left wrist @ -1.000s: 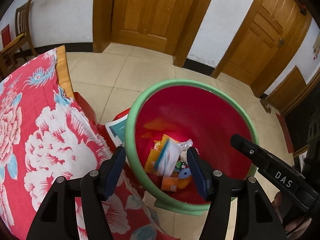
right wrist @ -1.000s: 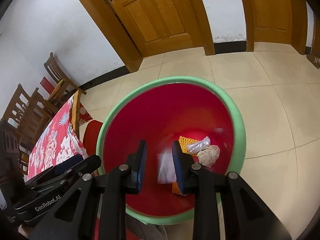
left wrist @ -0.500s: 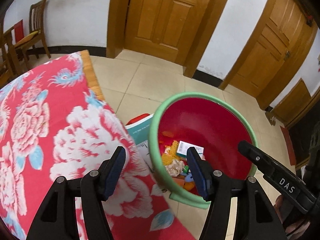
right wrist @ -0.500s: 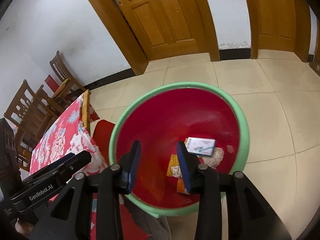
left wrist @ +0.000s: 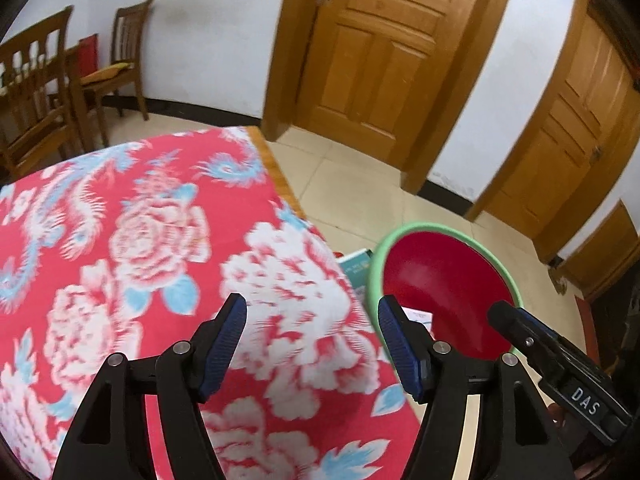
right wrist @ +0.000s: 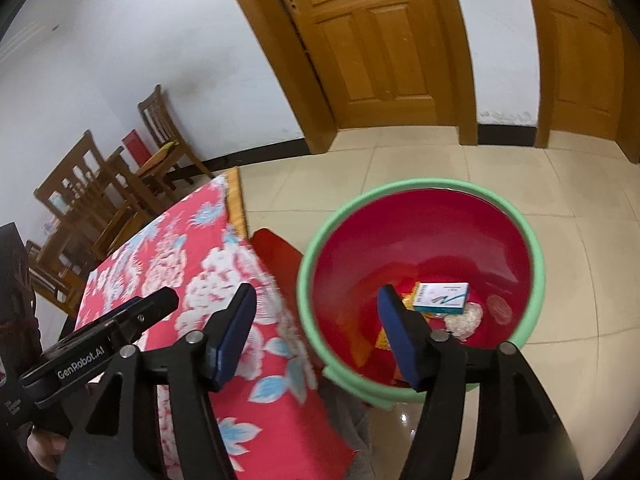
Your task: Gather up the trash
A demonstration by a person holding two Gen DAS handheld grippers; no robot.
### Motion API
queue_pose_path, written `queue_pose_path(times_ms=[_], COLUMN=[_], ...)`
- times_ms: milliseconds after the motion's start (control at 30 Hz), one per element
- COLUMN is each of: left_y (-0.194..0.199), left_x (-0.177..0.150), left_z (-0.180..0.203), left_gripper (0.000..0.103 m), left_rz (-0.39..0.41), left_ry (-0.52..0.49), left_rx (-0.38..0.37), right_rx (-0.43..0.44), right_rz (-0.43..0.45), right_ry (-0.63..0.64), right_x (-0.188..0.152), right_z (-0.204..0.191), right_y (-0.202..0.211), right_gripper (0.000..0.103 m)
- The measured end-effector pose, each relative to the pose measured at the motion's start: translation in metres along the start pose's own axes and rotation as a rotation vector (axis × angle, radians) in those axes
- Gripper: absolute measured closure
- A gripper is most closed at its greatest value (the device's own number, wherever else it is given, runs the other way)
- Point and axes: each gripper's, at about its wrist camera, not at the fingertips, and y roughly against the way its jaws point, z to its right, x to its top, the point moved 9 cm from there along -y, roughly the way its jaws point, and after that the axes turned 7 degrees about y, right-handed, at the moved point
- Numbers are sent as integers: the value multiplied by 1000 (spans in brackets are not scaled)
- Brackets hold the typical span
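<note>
Left gripper (left wrist: 312,332) jaws spread wide, nothing between them; it hangs over the flowered red tablecloth (left wrist: 152,248), beside the basin's left rim. Right gripper (right wrist: 316,332) likewise gaping and empty, straddling the gap between cloth edge and basin.

Red basin with green rim (right wrist: 536,248) sits on the tiled floor just right of the table. Inside, toward its far right: a white-and-teal carton (right wrist: 440,298) lying flat, long axis running left-right, on top of orange wrappers (right wrist: 408,300); a pale crumpled wad (right wrist: 464,320) touches its lower right corner.

Right finger (right wrist: 400,340) covers the basin's near-left contents. From the left wrist view only the basin's upper wall shows; trash hidden. A teal-and-white booklet (left wrist: 356,266) is wedged between table and basin, mostly cut off. Chairs (right wrist: 100,188) and doors (right wrist: 372,40) stand beyond the basin. Cloth pattern blurred.
</note>
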Motion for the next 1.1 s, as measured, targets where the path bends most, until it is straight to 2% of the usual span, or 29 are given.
queue_pose_path(times_ms=[533, 700, 1100], left_y=[75, 97, 118], left_x=[1, -5, -18], left_z=[-69, -89, -111], left_gripper=[33, 32, 32], left_rz=[128, 168, 200], left_ry=[84, 99, 121], left_rx=[98, 164, 226], right_rx=[67, 68, 58], right_rz=[49, 70, 82], right_ry=[150, 193, 266], right_x=[-14, -20, -36], right_z=[-93, -113, -139], right_y=[32, 44, 53], right_gripper=[33, 33, 30])
